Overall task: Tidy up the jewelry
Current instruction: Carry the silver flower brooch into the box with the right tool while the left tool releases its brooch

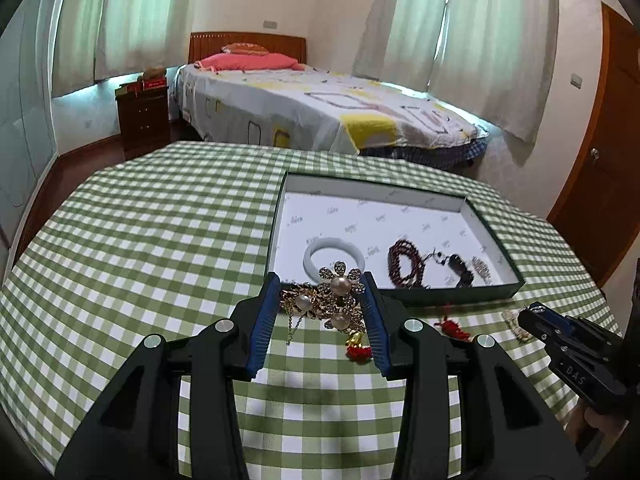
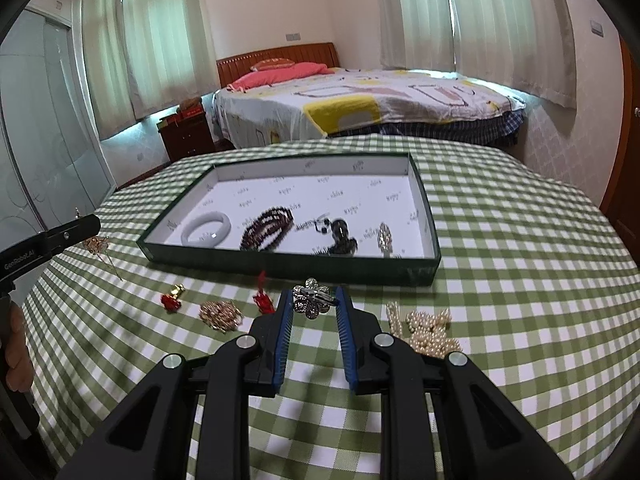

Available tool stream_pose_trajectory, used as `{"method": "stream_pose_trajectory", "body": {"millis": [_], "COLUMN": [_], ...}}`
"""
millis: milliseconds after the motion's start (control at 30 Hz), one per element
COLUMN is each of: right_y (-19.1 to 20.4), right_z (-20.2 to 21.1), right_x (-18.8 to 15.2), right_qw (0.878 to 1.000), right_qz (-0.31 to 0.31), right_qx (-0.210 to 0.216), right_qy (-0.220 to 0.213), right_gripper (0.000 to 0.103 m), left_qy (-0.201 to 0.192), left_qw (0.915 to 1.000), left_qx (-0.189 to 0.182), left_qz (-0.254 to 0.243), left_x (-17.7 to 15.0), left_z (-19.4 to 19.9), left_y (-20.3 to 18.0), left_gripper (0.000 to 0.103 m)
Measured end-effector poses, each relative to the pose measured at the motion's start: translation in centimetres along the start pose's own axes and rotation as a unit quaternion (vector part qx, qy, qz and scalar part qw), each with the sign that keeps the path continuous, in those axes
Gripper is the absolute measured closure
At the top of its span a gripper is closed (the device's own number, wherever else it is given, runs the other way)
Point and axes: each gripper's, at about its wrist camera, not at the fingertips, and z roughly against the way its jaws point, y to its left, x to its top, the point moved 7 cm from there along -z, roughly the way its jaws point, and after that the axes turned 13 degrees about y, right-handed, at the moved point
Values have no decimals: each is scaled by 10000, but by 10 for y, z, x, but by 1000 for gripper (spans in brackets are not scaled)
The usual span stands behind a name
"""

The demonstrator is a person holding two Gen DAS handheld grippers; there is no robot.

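Note:
My left gripper (image 1: 321,285) is shut on a gold brooch with pearl flowers (image 1: 339,286), and a fine chain hangs from it above the table. In the right wrist view the left gripper (image 2: 90,227) shows at the left edge with the gold brooch (image 2: 96,245) under its tip. My right gripper (image 2: 314,295) is shut on a silver rhinestone flower brooch (image 2: 311,301), held just before the green tray (image 2: 288,266). In the tray lie a white bangle (image 2: 206,229), a dark red bead bracelet (image 2: 266,229), a dark pendant (image 2: 340,237) and a small silver brooch (image 2: 385,237).
On the green checked cloth (image 2: 500,280) lie a red-and-gold charm (image 2: 172,298), a second gold brooch (image 2: 220,314), a red tassel (image 2: 262,301) and a pearl cluster (image 2: 428,328). A bed (image 2: 380,108) stands beyond the table's far edge. A hand (image 2: 16,352) shows at the left.

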Motion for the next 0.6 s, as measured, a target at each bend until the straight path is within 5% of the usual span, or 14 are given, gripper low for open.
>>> {"method": "stream_pose_trajectory", "body": {"millis": [600], "right_y": [9], "right_z": [43], "right_x": [37], "right_qw": [9980], "right_qz": [143], "right_qx": [-19], "right_qy": [-619], "right_gripper": [80], "left_qy": [-604], "left_qw": [9981], "left_qx": [-109], "left_qz": [-94], "left_x": [22], "left_z": [49], "left_y": [-14], "left_gripper": [63]}}
